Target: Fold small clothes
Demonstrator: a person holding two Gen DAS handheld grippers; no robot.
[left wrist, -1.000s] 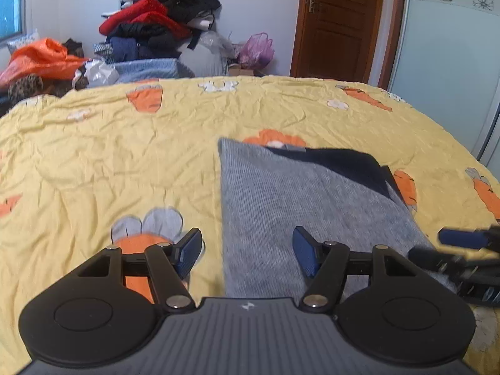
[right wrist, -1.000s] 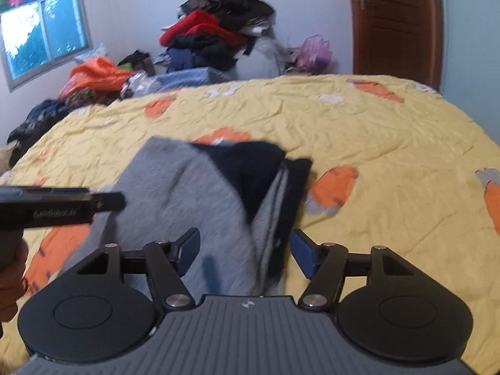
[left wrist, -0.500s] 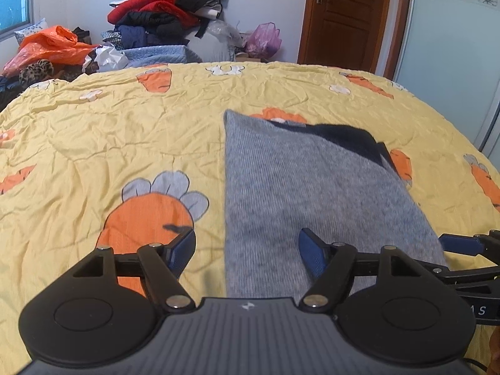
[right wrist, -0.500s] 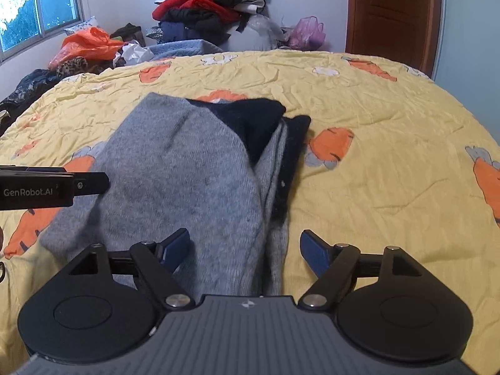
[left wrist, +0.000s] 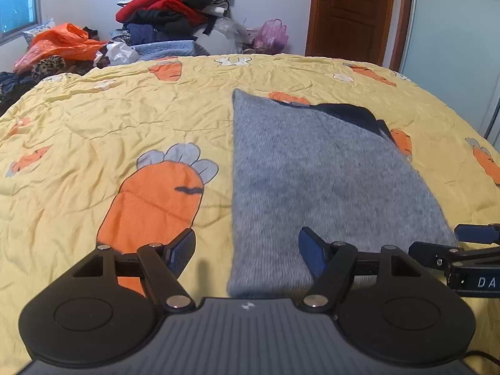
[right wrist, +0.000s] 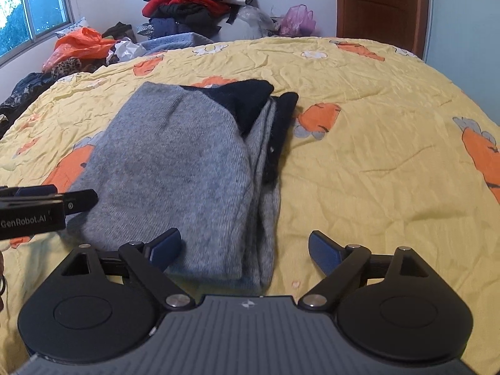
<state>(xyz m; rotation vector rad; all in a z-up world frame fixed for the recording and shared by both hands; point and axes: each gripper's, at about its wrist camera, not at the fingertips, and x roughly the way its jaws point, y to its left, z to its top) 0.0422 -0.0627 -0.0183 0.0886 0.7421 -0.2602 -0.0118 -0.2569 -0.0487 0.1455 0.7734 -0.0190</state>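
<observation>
The grey knit garment (left wrist: 325,181) lies folded lengthwise on the yellow bedspread (left wrist: 93,143), long axis running away from both cameras, near hem just ahead of the fingertips. Left gripper (left wrist: 247,250) straddles its left edge, spread and empty. Right gripper (right wrist: 245,250) straddles the right edge, jaws opening, pinching nothing; both are equally near.

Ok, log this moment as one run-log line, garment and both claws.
garment: grey knit garment folded lengthwise on yellow bedspread | left claw: open, near hem edge between pads | right claw: opening, over near hem, no grip
</observation>
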